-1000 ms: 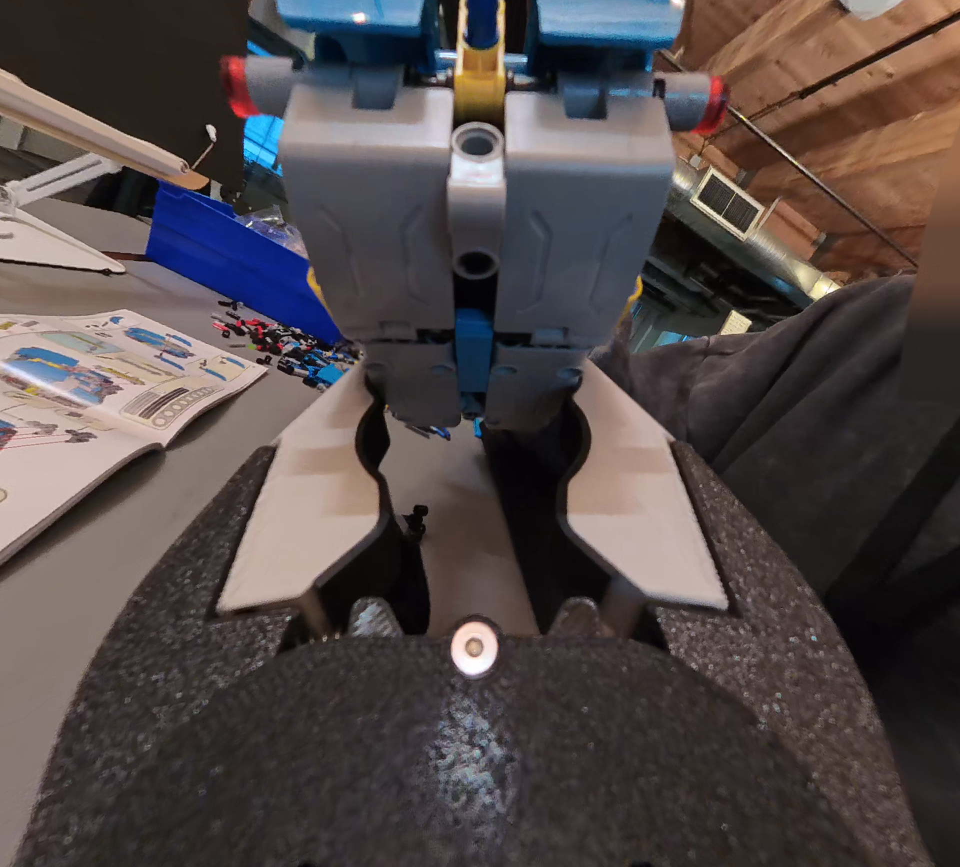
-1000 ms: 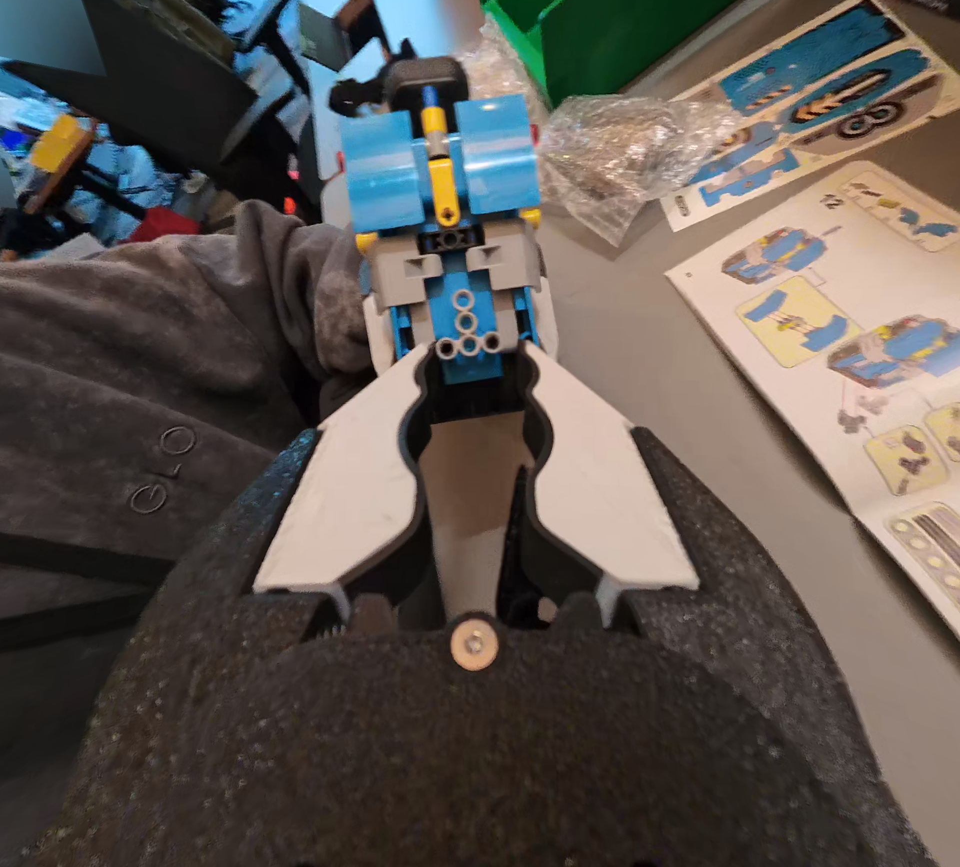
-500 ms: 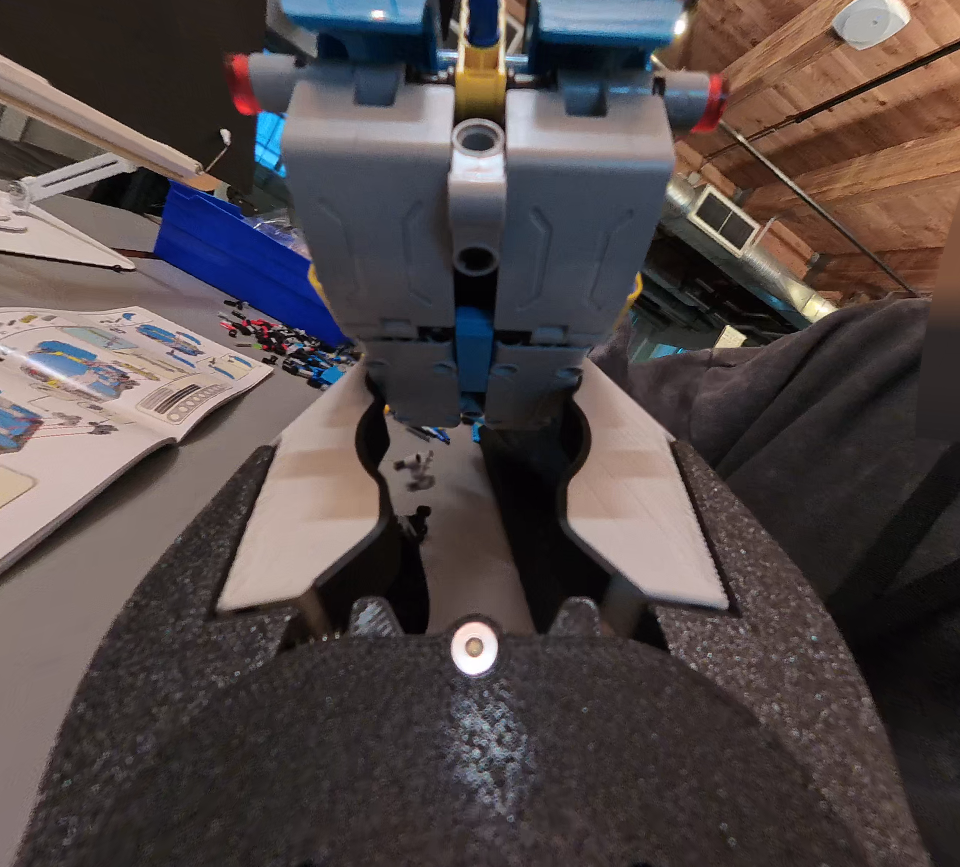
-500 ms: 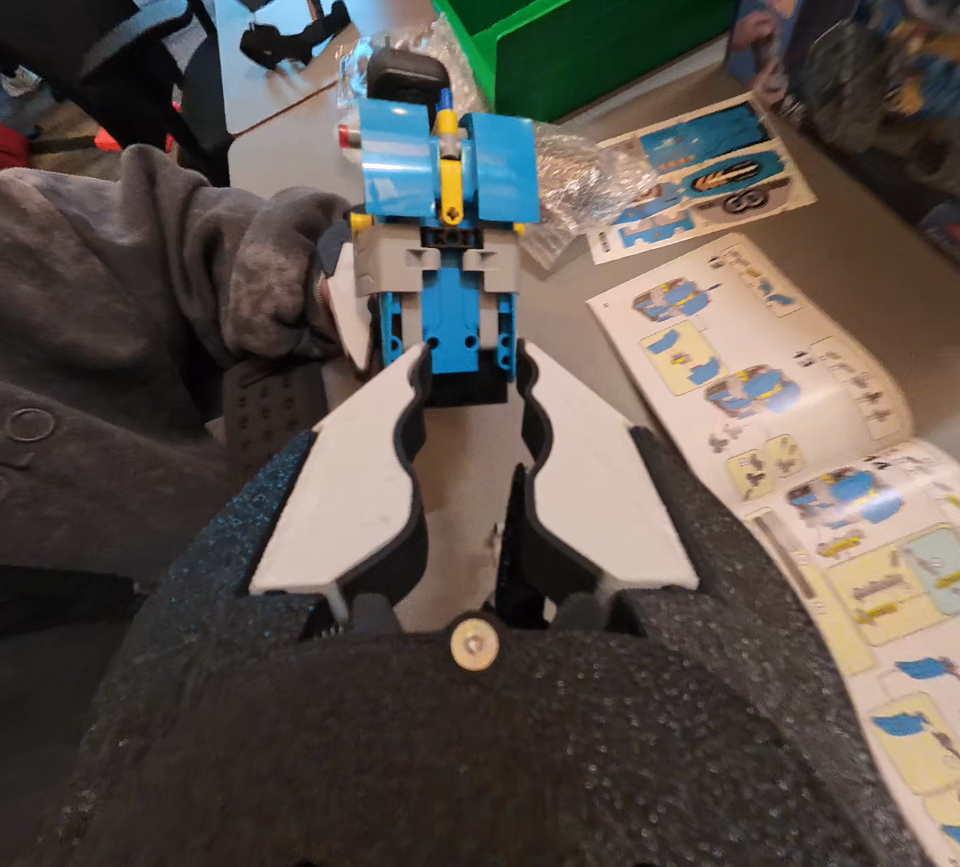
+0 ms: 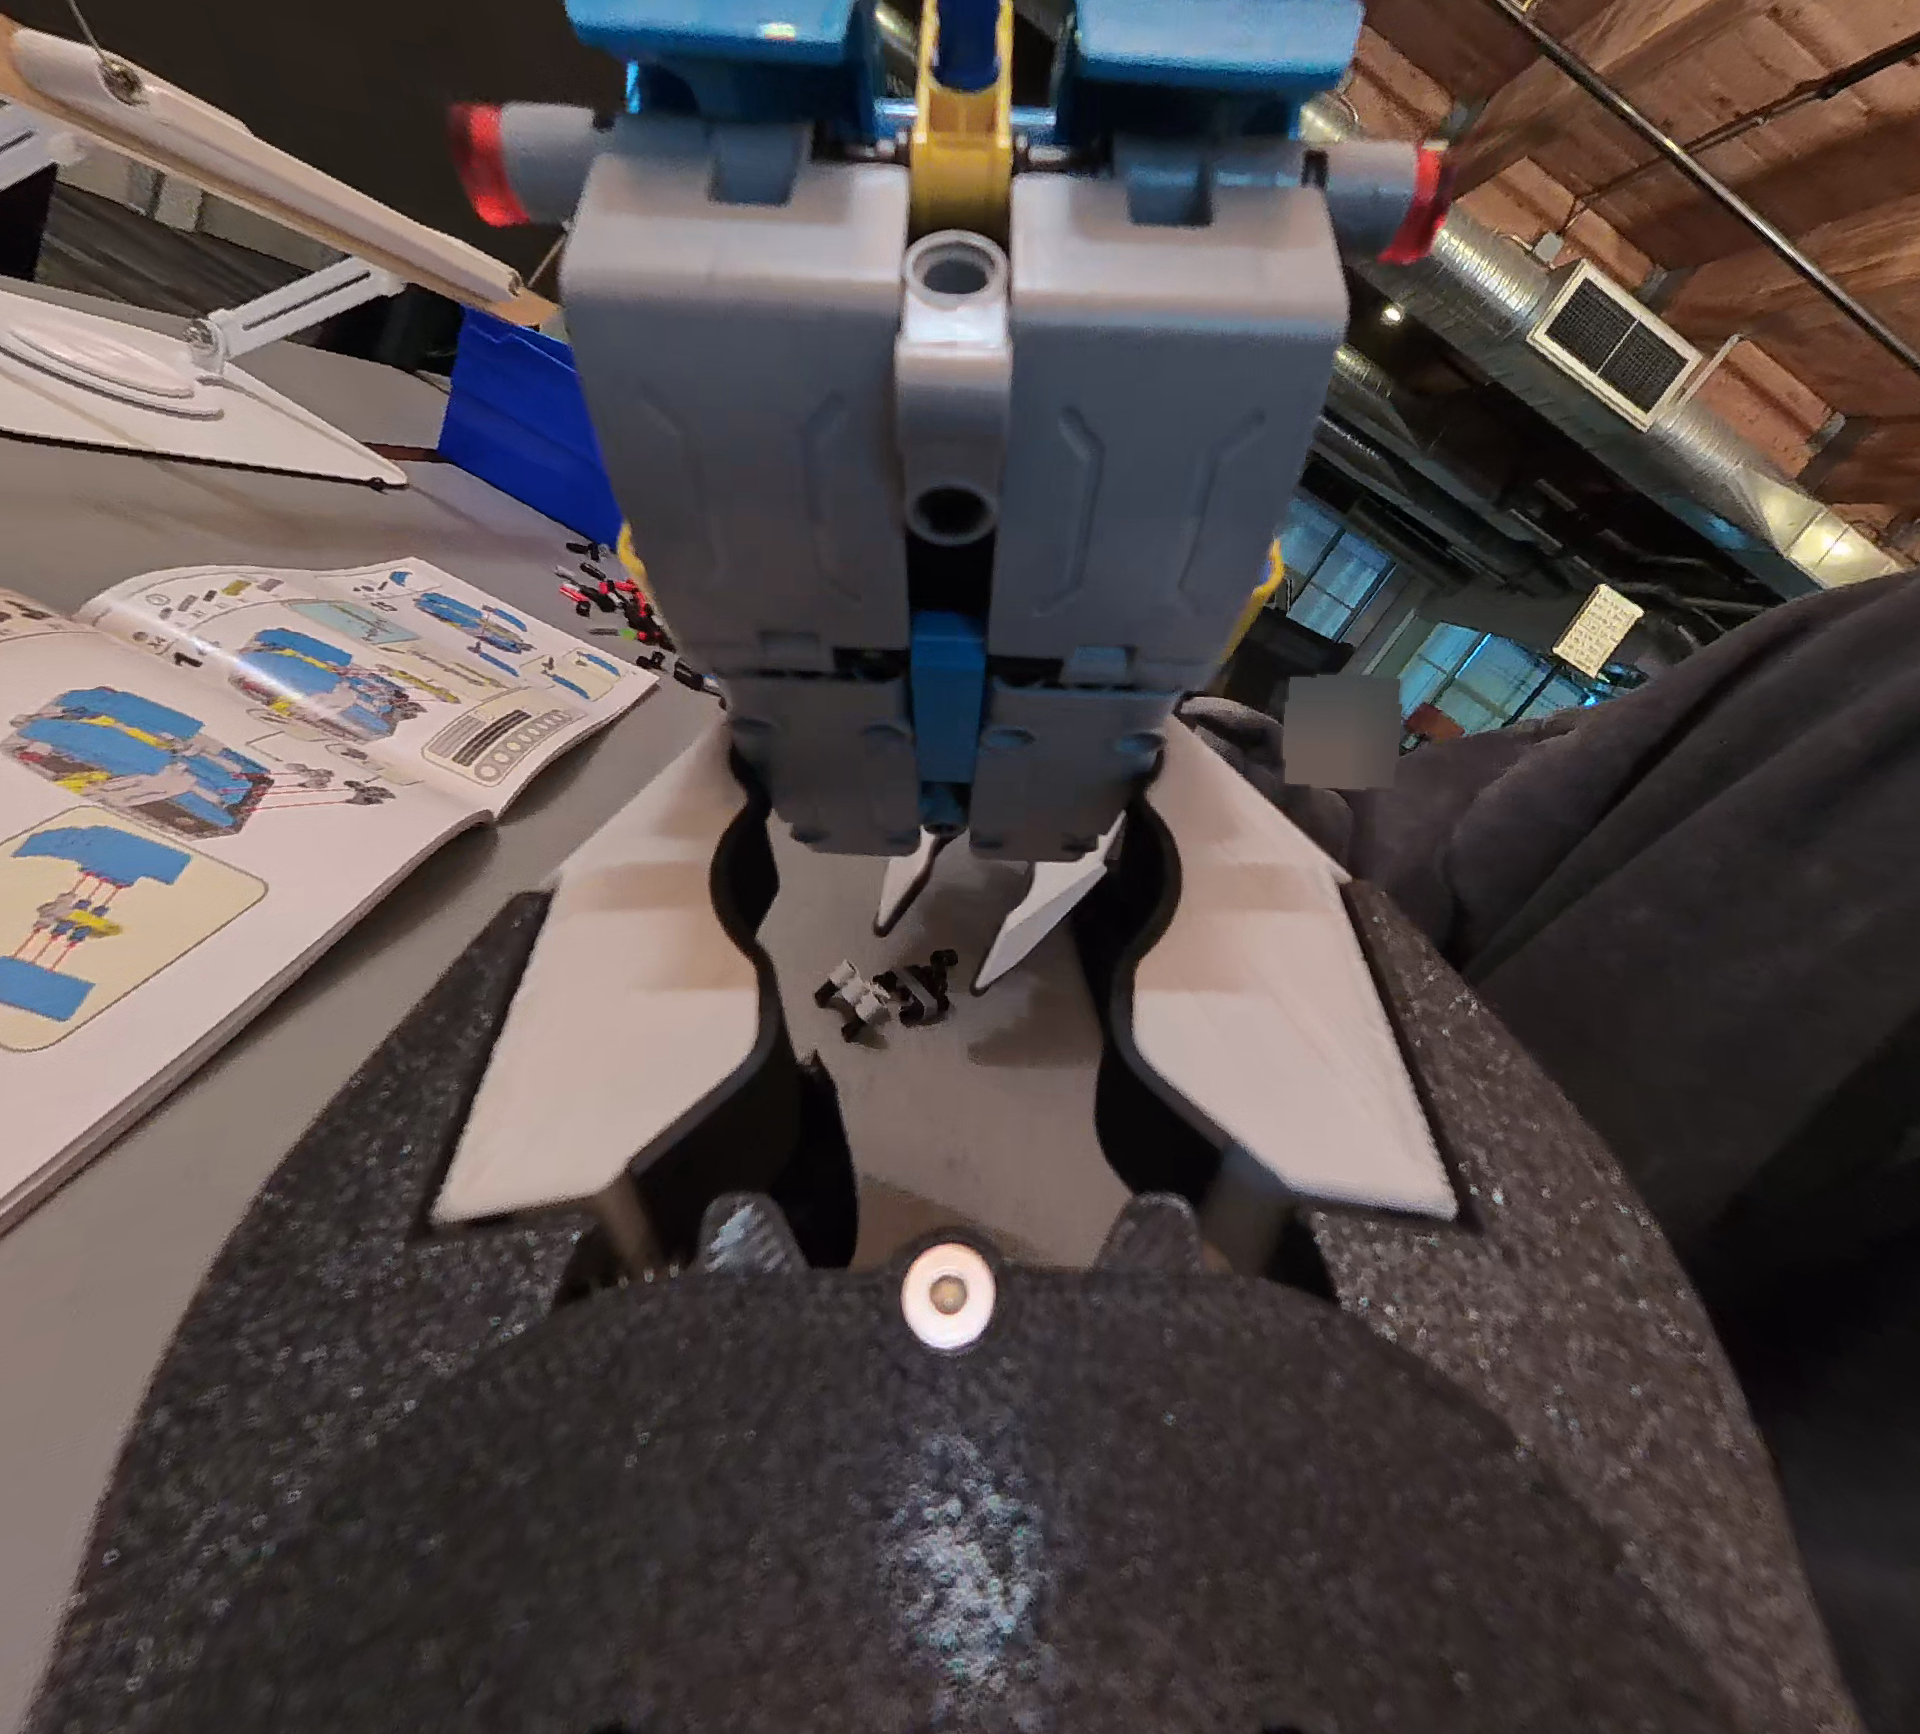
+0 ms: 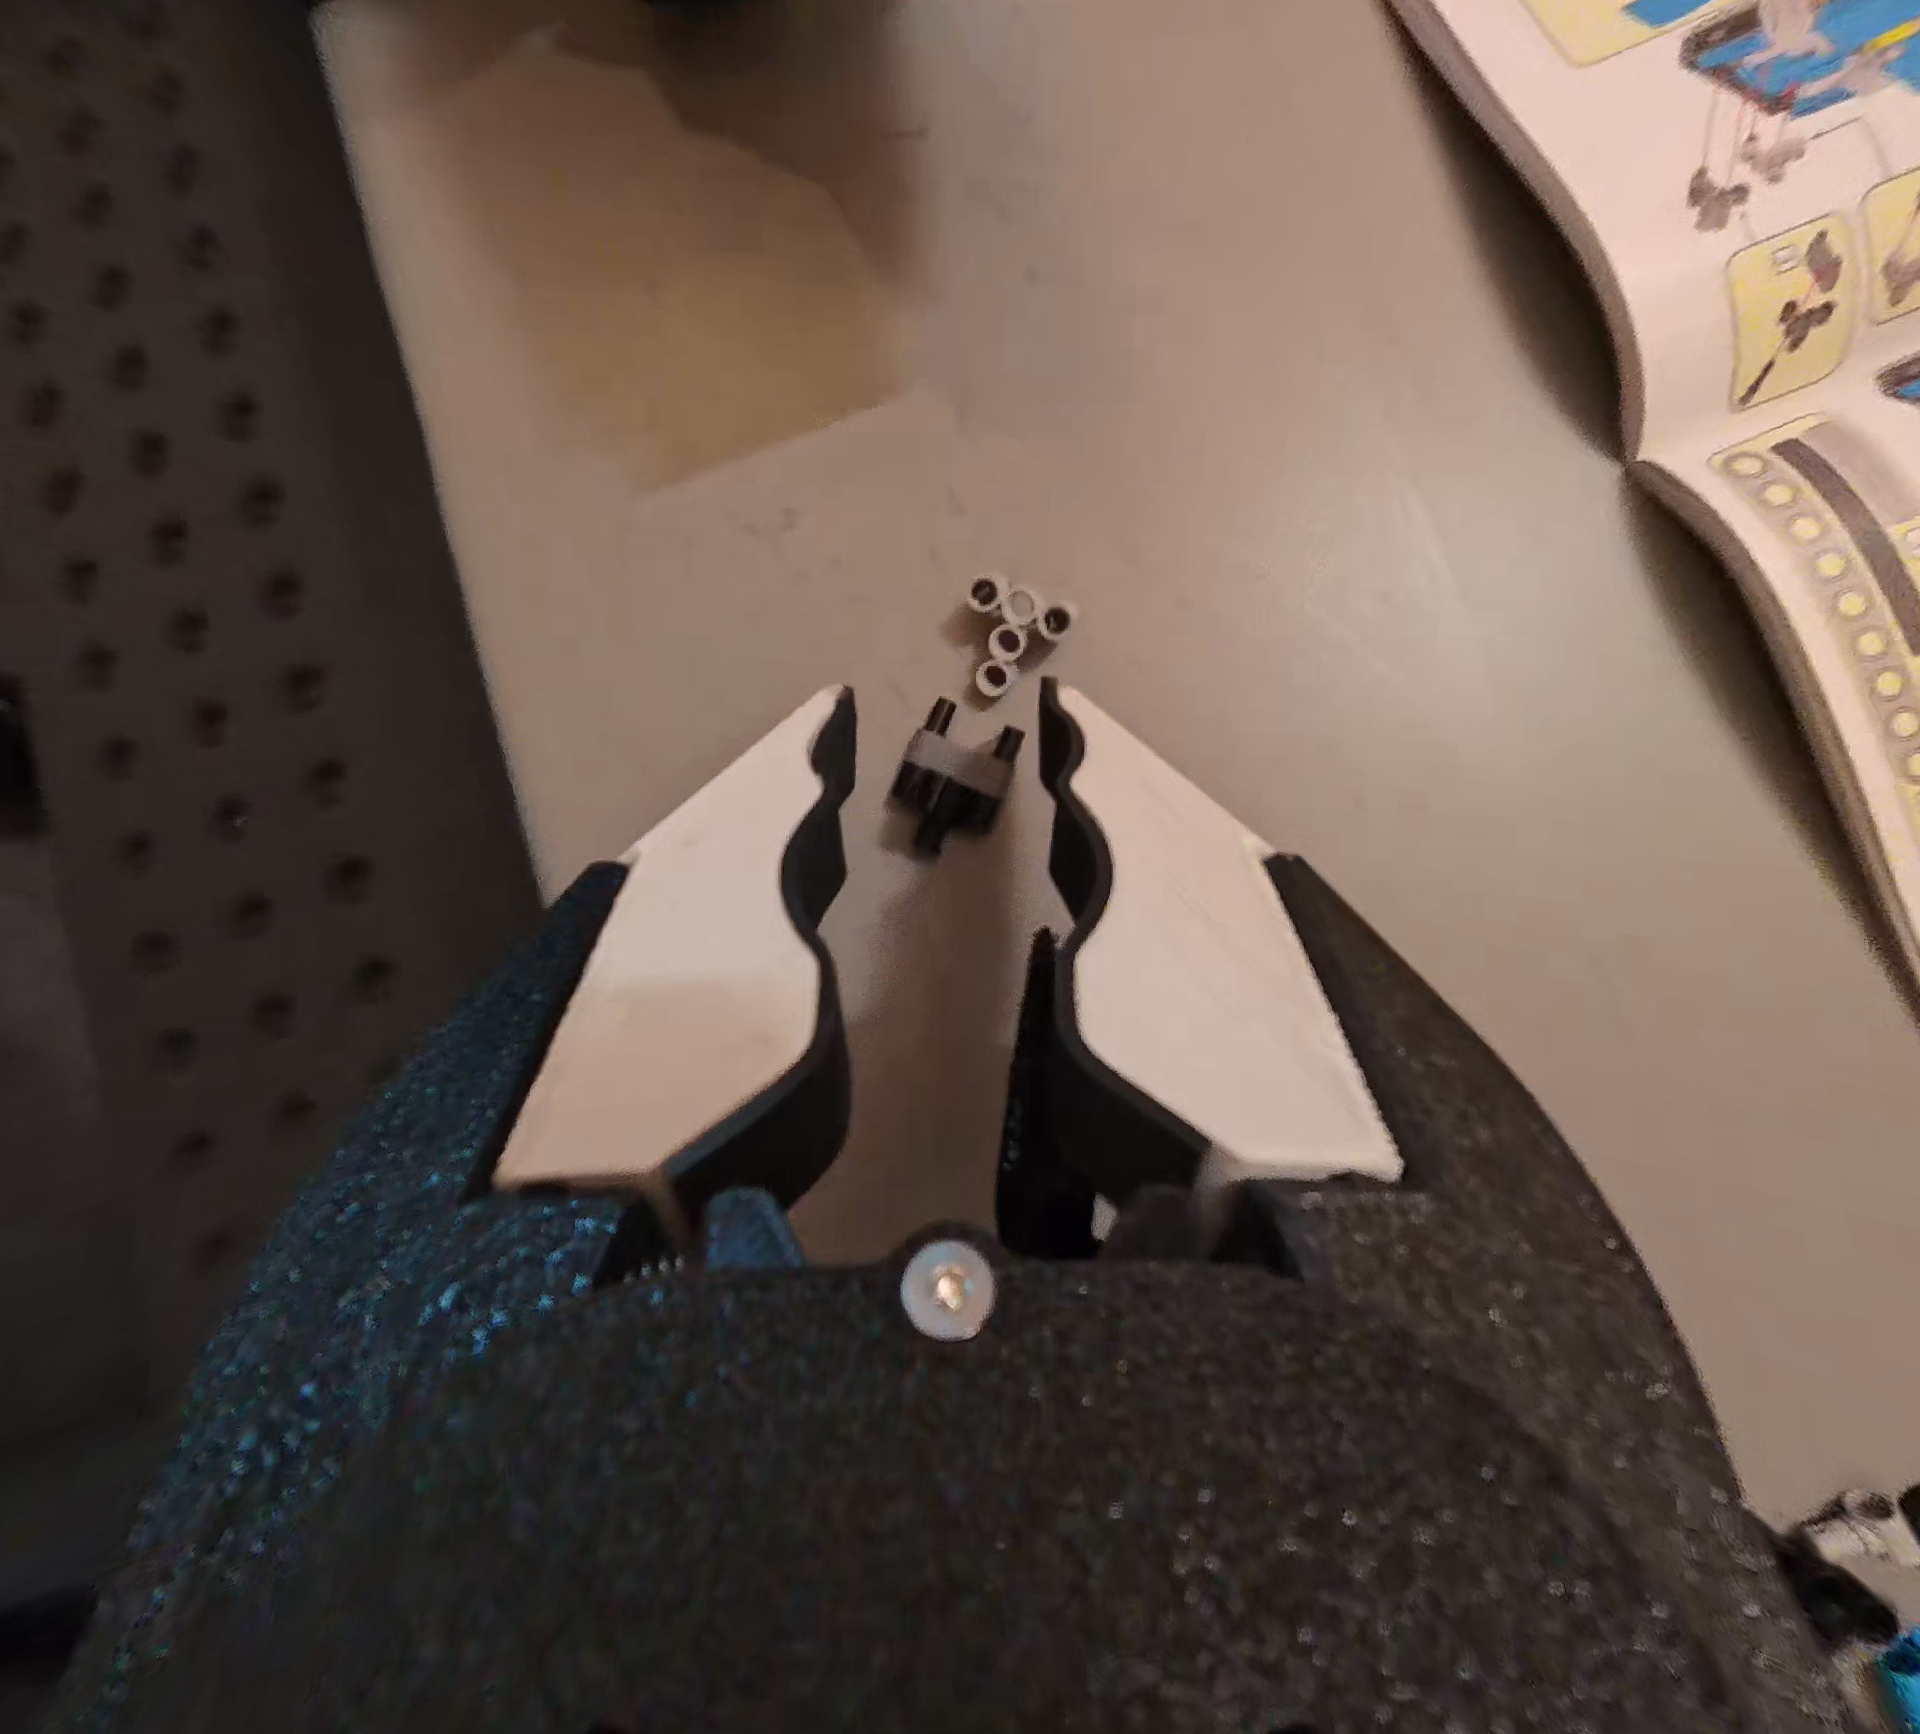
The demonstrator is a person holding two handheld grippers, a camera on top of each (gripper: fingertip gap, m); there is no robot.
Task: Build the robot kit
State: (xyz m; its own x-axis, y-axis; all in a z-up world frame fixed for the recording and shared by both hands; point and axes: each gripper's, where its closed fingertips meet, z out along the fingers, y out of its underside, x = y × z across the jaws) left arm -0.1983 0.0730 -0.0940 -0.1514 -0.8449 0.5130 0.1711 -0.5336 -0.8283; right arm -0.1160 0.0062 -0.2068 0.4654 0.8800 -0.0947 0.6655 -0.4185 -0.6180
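We had the left gripper (image 5: 948,811) clamped on the bottom of the blue-and-grey brick model (image 5: 951,437), held upright above the table (image 5: 260,1009). The right gripper (image 6: 945,718) pointed down at the table w/ jaws spread, empty, straddling a small grey piece w/ black pins (image 6: 951,775); a grey holed connector (image 6: 1013,635) lay just beyond the tips. The instruction booklet (image 6: 1662,126) lay open nearby. So the model was part-built, small pieces not yet picked up or fitted.

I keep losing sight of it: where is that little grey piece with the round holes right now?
In the right wrist view, the grey holed piece lies on the table, just beyond the tips of the right tool, next to a small black-and-grey connector.
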